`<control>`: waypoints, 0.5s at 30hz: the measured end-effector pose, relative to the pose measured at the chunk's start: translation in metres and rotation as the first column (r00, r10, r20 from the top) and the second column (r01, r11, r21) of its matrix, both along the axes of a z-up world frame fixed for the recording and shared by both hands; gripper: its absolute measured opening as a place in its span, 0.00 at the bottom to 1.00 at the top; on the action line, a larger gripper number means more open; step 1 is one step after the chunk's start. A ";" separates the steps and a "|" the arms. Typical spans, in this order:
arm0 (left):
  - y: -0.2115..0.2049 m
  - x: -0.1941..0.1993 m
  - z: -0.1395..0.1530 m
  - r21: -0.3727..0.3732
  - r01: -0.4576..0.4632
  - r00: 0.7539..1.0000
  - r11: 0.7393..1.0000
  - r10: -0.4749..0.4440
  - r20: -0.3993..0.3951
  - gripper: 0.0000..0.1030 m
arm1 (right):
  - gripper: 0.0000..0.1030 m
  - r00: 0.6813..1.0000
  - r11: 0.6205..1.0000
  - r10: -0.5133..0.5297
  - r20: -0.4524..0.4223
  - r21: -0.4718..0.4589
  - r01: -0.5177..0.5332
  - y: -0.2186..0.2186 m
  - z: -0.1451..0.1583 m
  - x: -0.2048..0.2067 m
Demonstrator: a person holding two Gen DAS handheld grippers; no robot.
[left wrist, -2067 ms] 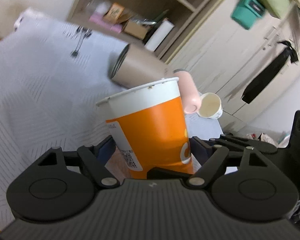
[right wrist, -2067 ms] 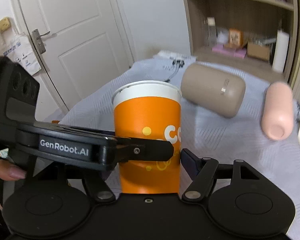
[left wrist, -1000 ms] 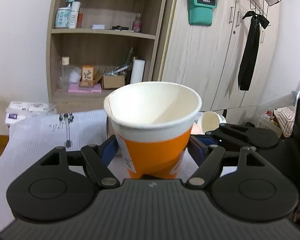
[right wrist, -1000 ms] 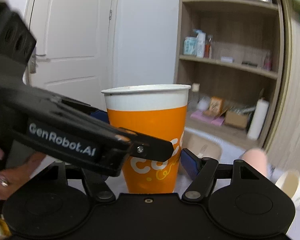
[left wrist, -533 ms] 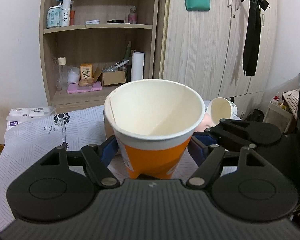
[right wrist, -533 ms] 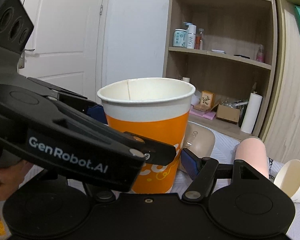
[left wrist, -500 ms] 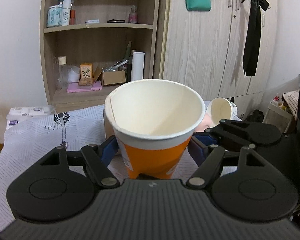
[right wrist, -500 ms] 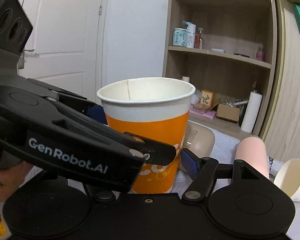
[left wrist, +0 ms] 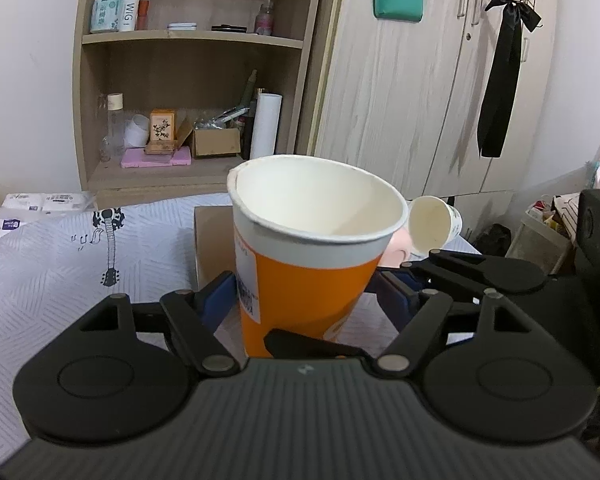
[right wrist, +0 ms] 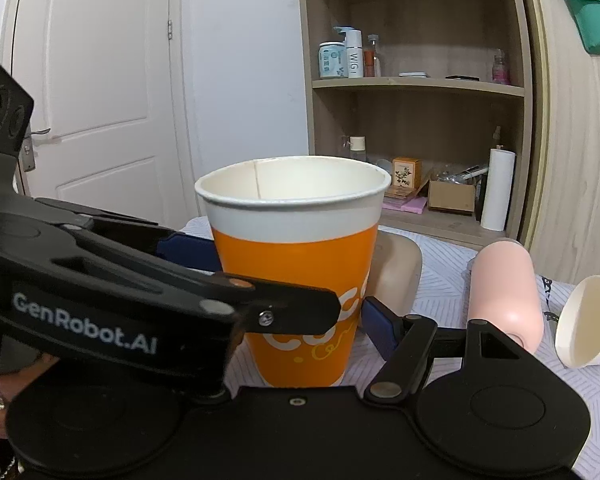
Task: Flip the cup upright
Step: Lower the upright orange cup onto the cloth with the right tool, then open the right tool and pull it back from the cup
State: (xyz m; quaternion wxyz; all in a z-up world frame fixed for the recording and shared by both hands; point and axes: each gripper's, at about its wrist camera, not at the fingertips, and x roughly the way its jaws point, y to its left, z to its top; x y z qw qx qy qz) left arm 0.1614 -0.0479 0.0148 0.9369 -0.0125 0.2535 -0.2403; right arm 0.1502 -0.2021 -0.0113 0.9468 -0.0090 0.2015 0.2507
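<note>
An orange and white paper cup (left wrist: 308, 272) stands mouth up between both grippers, leaning slightly left in the left wrist view; it also shows in the right wrist view (right wrist: 296, 276). My left gripper (left wrist: 306, 296) has its blue pads on either side of the cup, with a gap visible beside the right pad. My right gripper (right wrist: 292, 304) holds the cup from the other side; its right pad touches the cup wall and the left gripper's body hides its left finger. The cup's base is hidden behind the gripper bodies.
On the patterned white tablecloth (left wrist: 52, 264) lie a beige tumbler (right wrist: 396, 276), a pink tumbler (right wrist: 504, 292) and a small white paper cup (right wrist: 588, 320) on its side. A wooden shelf unit (left wrist: 188, 80) and wardrobe doors (left wrist: 420, 100) stand behind the table.
The cup has come from base-up to mouth-up over the earlier frames. Since half a second ago it sits lower and leans a little left, and the left gripper's pads have spread slightly.
</note>
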 end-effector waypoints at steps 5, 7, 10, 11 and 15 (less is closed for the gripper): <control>0.004 -0.006 0.000 -0.009 -0.011 1.000 1.000 0.011 -0.008 0.75 | 0.77 1.000 1.000 -0.019 -0.002 -0.004 0.019 0.002 0.002 -0.007; 0.006 -0.009 -0.001 -0.011 -0.017 1.000 1.000 0.017 -0.011 0.75 | 0.82 0.999 0.999 -0.031 0.009 -0.014 0.031 0.004 0.003 -0.011; 0.009 -0.012 -0.001 -0.018 -0.025 1.000 1.000 0.024 -0.020 0.76 | 0.83 0.999 0.998 -0.046 0.025 -0.039 0.047 0.006 0.004 -0.017; 0.010 -0.013 -0.001 -0.020 -0.027 0.999 0.999 0.026 -0.024 0.76 | 0.83 0.999 0.998 -0.046 0.026 -0.041 0.047 0.006 0.005 -0.018; 0.016 -0.022 0.002 -0.017 -0.023 0.999 1.000 0.023 -0.030 0.76 | 0.83 0.997 0.997 -0.065 0.030 -0.037 0.066 0.001 0.007 -0.030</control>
